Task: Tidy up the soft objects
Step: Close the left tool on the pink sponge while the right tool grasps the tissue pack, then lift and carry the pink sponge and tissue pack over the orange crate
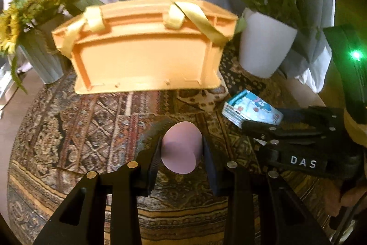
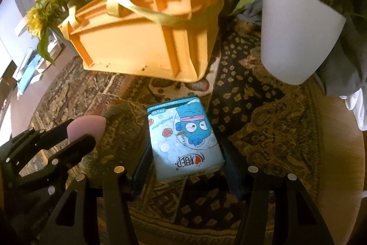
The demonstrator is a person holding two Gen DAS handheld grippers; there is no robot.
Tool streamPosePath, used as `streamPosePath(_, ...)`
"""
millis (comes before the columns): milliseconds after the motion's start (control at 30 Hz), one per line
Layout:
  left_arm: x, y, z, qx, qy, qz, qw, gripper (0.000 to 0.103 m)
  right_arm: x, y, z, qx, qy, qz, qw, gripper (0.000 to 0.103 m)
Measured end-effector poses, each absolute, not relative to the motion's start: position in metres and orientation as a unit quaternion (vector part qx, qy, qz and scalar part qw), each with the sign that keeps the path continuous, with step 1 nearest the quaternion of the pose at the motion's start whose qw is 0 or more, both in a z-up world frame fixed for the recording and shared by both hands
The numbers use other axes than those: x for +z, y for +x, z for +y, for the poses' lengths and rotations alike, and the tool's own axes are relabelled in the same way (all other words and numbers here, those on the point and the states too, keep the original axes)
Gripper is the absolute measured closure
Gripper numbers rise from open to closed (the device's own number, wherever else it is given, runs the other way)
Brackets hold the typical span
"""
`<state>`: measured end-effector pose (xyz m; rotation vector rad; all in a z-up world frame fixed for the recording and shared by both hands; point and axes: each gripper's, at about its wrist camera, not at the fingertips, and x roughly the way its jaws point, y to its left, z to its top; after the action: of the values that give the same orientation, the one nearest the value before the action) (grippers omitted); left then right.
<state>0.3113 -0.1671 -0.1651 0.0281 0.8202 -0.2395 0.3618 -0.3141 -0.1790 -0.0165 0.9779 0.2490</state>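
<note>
A patterned cloth point(image 1: 80, 130) is covering the round table, grey curtains are hanging behind it, and the orange basket point(image 1: 144, 49) is standing toward the back; take that basket as your landmark.

Through the left wrist camera, you are clenching the left claw point(image 1: 181, 150) on the pink sponge point(image 1: 181, 148), a finger pressing each side, directly in front of the basket's near wall and well short of it. The squeeze is light, probably so the soft sponge keeps its shape for a drop into the basket. The sunflowers point(image 1: 34, 4) are leaning at the basket's left, the white plant pot point(image 1: 263, 45) is sitting at its right. Your right claw point(image 1: 252, 128) is reaching in front-right of the basket, over the tissue pack point(image 1: 252, 109).

Through the right wrist camera, you are grasping the tissue pack point(image 2: 185, 139) in the right claw point(image 2: 185, 167), fingers bracketing its long sides and seeming to press them. It is lying lengthwise, pointing toward the basket point(image 2: 142, 38). The left claw point(image 2: 78, 141) with the sponge point(image 2: 87, 128) is hovering front-left of the basket.
</note>
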Motion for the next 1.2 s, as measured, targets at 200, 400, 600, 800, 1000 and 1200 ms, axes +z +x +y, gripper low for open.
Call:
streamPosePath(200,-0.141,0.302,-0.155,-0.106,0.008,0.371,0.923,0.067,-0.156,0.349,-0.310,0.114,-0.001,0.444,0.889,0.044)
streamPosePath(400,-0.111,0.297,-0.139,-0.101,0.007,0.338,0.936,0.067,-0.133,0.338,-0.302,0.107,0.008,0.419,0.902,0.044)
streamPosePath(600,-0.083,0.296,-0.124,-0.103,0.005,0.310,0.945,0.067,-0.111,0.329,-0.293,0.101,0.019,0.393,0.914,0.044)
streamPosePath(800,-0.061,0.299,-0.110,-0.114,0.003,0.286,0.951,0.067,-0.090,0.321,-0.280,0.090,0.033,0.370,0.924,0.044)
streamPosePath(1000,-0.041,0.305,-0.094,-0.130,0.002,0.266,0.955,0.067,-0.069,0.317,-0.266,0.074,0.043,0.342,0.936,0.044)
streamPosePath(1200,-0.025,0.315,-0.079,-0.149,0.007,0.249,0.957,0.067,-0.051,0.319,-0.252,0.057,0.055,0.322,0.943,0.044)
